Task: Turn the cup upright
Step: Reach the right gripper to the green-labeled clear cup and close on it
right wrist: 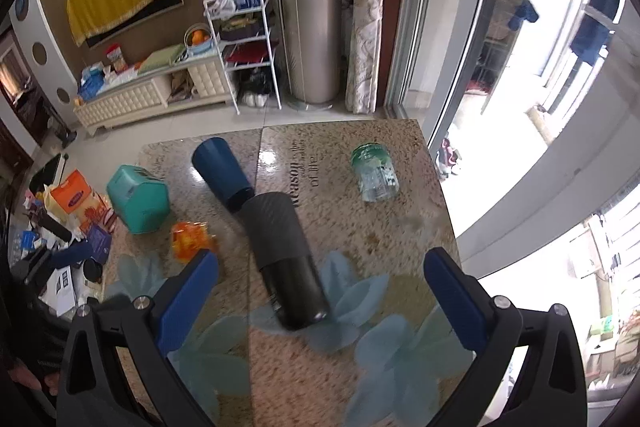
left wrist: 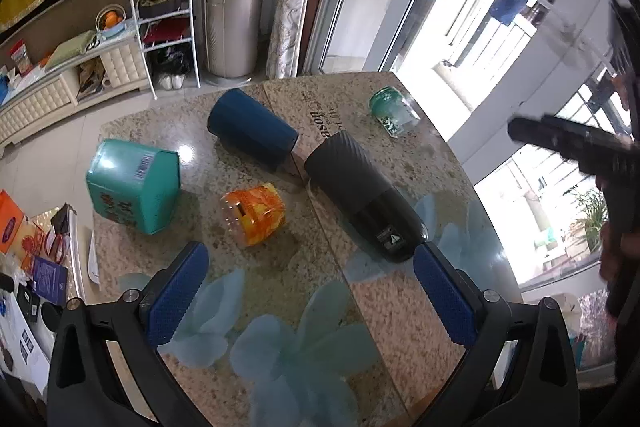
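Two grippers, left and right, both jaws spread, empty. Black cup lies mid-table, axis 11-to-5. Blue cup touches it at 11; orange jar at 9.

Overexposed daylight through the window glares off the table; fisheye edges warp.

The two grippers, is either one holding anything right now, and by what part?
Nothing is held. The left gripper and right gripper are both open above the table; the black cup lies untouched on its side.
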`<state>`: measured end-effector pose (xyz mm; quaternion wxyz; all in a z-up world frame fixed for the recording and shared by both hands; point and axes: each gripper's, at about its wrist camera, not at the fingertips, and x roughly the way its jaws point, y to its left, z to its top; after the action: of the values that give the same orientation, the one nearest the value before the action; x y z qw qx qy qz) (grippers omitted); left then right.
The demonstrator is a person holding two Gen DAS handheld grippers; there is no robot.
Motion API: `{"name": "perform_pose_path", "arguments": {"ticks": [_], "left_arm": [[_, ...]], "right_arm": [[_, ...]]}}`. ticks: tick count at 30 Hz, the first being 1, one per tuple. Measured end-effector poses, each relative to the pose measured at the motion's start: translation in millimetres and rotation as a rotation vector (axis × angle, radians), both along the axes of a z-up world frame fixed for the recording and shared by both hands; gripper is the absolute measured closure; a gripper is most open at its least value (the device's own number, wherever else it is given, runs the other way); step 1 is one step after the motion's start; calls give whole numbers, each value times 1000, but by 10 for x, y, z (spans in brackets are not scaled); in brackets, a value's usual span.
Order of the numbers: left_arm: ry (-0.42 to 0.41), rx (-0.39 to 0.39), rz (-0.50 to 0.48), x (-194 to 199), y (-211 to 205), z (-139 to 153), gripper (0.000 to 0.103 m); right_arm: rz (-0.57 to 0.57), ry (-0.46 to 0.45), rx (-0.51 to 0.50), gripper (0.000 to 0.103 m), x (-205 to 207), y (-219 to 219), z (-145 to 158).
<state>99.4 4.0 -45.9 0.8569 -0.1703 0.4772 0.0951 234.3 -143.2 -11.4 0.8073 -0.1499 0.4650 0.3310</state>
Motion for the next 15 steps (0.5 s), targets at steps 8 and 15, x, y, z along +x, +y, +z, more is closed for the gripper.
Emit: {"name": "perform_pose_path", "arguments": {"ticks": [8,15], "left_arm": [[95,-36,59,282,-31,-394,0],[188,-42,131,427,-43,-750,0]], "right_arm": [[48,118,-55,0,745,223,-322],[112,242,-133,0,1250,495,-799]]}}
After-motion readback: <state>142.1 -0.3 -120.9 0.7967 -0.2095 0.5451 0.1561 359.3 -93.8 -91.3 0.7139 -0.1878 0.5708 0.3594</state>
